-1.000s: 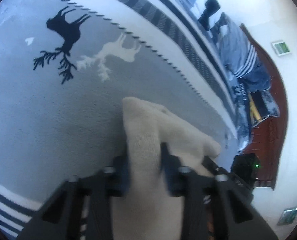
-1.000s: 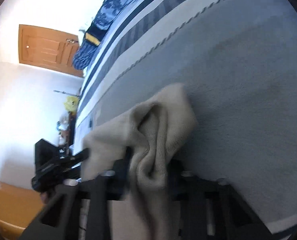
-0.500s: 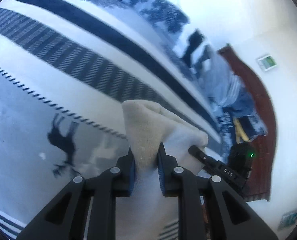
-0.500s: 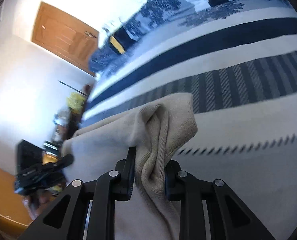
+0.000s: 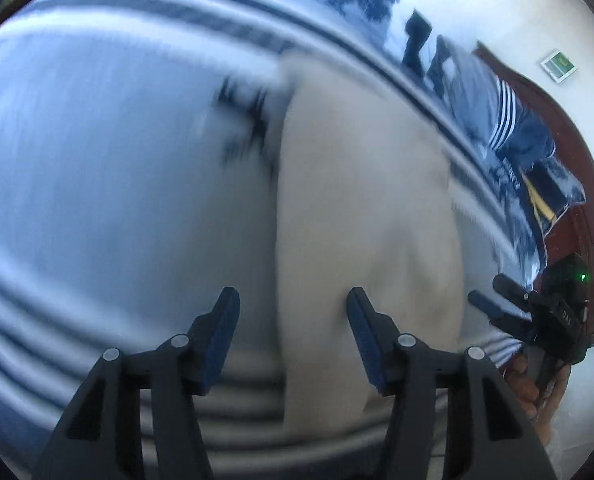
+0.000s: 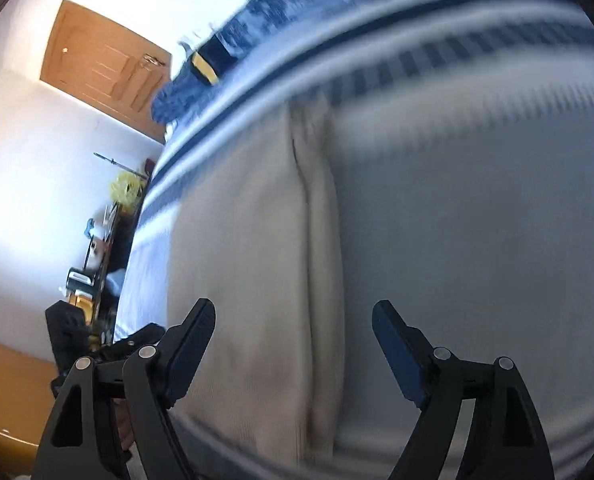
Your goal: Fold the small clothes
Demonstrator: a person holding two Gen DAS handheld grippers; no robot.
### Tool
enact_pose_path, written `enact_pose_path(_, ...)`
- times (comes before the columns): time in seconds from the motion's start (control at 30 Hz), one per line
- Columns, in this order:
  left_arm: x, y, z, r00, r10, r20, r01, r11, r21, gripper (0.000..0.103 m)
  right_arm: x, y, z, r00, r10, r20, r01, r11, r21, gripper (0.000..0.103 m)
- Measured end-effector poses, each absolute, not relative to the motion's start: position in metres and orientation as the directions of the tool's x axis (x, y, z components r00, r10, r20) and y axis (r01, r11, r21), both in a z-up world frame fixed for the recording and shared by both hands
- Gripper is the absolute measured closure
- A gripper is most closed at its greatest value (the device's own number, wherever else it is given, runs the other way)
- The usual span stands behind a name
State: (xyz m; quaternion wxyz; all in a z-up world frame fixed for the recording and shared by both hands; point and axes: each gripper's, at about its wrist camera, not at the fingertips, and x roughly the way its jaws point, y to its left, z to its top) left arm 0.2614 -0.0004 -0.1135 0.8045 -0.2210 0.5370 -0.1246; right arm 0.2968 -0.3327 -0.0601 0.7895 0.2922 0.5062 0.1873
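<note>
A beige knit garment (image 5: 361,208) lies flat on the grey and blue-striped bedspread (image 5: 117,200), a fold running along its right side (image 6: 317,240). My left gripper (image 5: 293,320) hangs over its near left edge with jaws opening, pads off the cloth. My right gripper (image 6: 293,332) hovers over the garment's near right edge, jaws opening wide, nothing pinched. The right gripper also shows at the right of the left wrist view (image 5: 537,312), held by a hand. Both views are motion-blurred.
Blue patterned pillows and bedding (image 5: 497,120) pile up at the bed's far side by a dark wooden headboard (image 5: 577,160). A wooden door (image 6: 105,68) and cluttered furniture (image 6: 97,260) stand left of the bed.
Both grippers let go of the garment's corners and their jaws spread apart. The garment dropped flat onto the bedspread, and both grippers pulled back from it.
</note>
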Motion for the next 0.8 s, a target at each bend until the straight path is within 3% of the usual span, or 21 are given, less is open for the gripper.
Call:
enact_pose_path(0.13, 0.234, 0.004, -0.127, 0.410, -0.472, -0.781, -0.090, 0.831, -0.549, 0.048, 0.246, -0.328, -0.108, 0.374, 0.651, -0.660, 0.105, 0.678, 0.728, 0.025)
enact_pose_path(0.2, 0.235, 0.003, -0.127, 0.398, -0.483, -0.780, -0.109, 0.819, -0.563, 0.050, 0.249, -0.329, -0.117, 0.364, 0.659, -0.658, 0.114, 0.670, 0.734, 0.048)
enact_pose_path(0.3, 0.243, -0.005, -0.130, 0.335, -0.540, -0.772, -0.096, 0.795, -0.598, 0.071, 0.257, -0.326, -0.123, 0.346, 0.717, -0.604, 0.104, 0.611, 0.785, 0.057)
enact_pose_path(0.33, 0.243, -0.007, -0.132, 0.329, -0.541, -0.774, -0.101, 0.795, -0.598, 0.080, 0.258, -0.322, -0.130, 0.327, 0.719, -0.614, 0.114, 0.615, 0.781, 0.075)
enact_pose_path(0.37, 0.242, -0.006, -0.129, 0.335, -0.534, -0.776, -0.110, 0.796, -0.595, 0.094, 0.259, -0.318, -0.133, 0.316, 0.705, -0.635, 0.116, 0.635, 0.764, 0.085)
enact_pose_path(0.4, 0.240, -0.005, -0.123, 0.348, -0.530, -0.773, -0.109, 0.797, -0.595, 0.094, 0.258, -0.318, -0.134, 0.315, 0.706, -0.634, 0.121, 0.633, 0.765, 0.090)
enact_pose_path(0.53, 0.219, 0.008, -0.099, 0.424, -0.553, -0.717, -0.110, 0.754, -0.647, 0.095, 0.240, -0.324, -0.104, 0.377, 0.709, -0.596, 0.061, 0.623, 0.780, 0.092)
enact_pose_path(0.67, 0.220, 0.003, -0.128, 0.358, -0.490, -0.795, -0.157, 0.808, -0.568, 0.094, 0.233, -0.318, -0.122, 0.323, 0.666, -0.673, 0.108, 0.680, 0.725, 0.092)
enact_pose_path(0.8, 0.210, 0.004, -0.103, 0.432, -0.486, -0.760, -0.119, 0.804, -0.582, 0.094, 0.223, -0.321, -0.108, 0.375, 0.662, -0.649, 0.079, 0.674, 0.734, 0.092)
